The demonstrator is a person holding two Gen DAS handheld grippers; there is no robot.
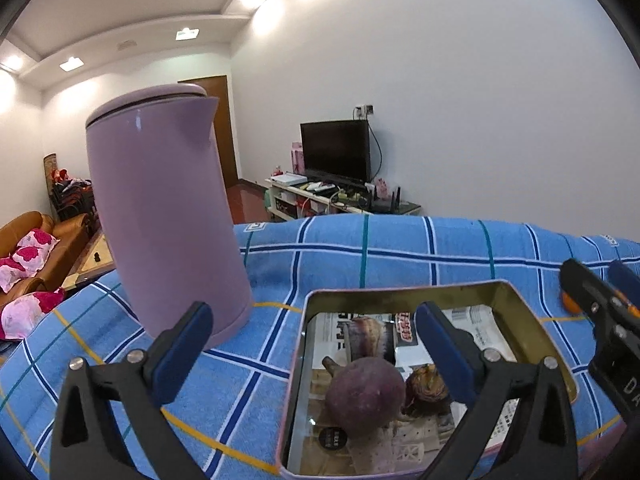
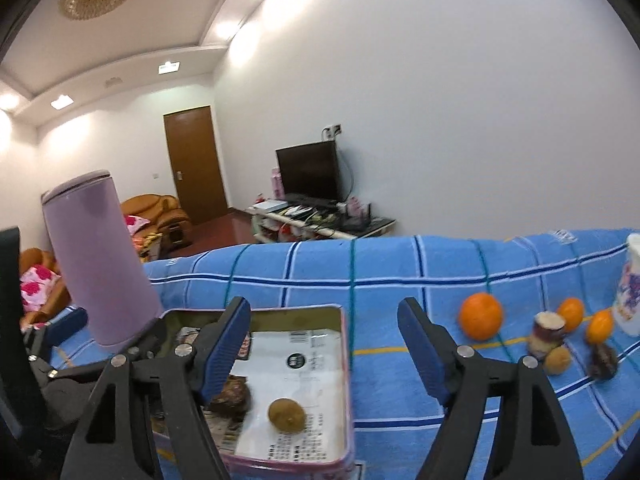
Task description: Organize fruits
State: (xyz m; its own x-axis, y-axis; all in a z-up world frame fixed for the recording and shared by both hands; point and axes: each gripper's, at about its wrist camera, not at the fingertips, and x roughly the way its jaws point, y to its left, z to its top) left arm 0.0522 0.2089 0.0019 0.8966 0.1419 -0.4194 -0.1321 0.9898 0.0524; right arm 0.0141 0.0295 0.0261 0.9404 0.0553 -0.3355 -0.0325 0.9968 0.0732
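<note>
A shallow metal tin (image 1: 400, 290) lined with printed paper lies on the blue checked cloth. In it sit a round purple fruit (image 1: 364, 394), a dark brown scaly one (image 1: 426, 386) and a small brown round fruit (image 2: 286, 414). My left gripper (image 1: 316, 320) hangs open over the tin's left side with nothing between its fingers. Over the tin's right edge (image 2: 344, 360), my right gripper (image 2: 324, 312) is also open and empty. To its right on the cloth lie three oranges (image 2: 480, 316), a cut purple piece (image 2: 546, 334), a small brown fruit (image 2: 557, 361) and a dark spiky one (image 2: 604, 362).
A tall lilac kettle (image 1: 168, 216) stands on the cloth just left of the tin. A white patterned cup (image 2: 632, 288) stands at the far right behind the loose fruit. Beyond the cloth's far edge the room holds a TV stand, a sofa and a door.
</note>
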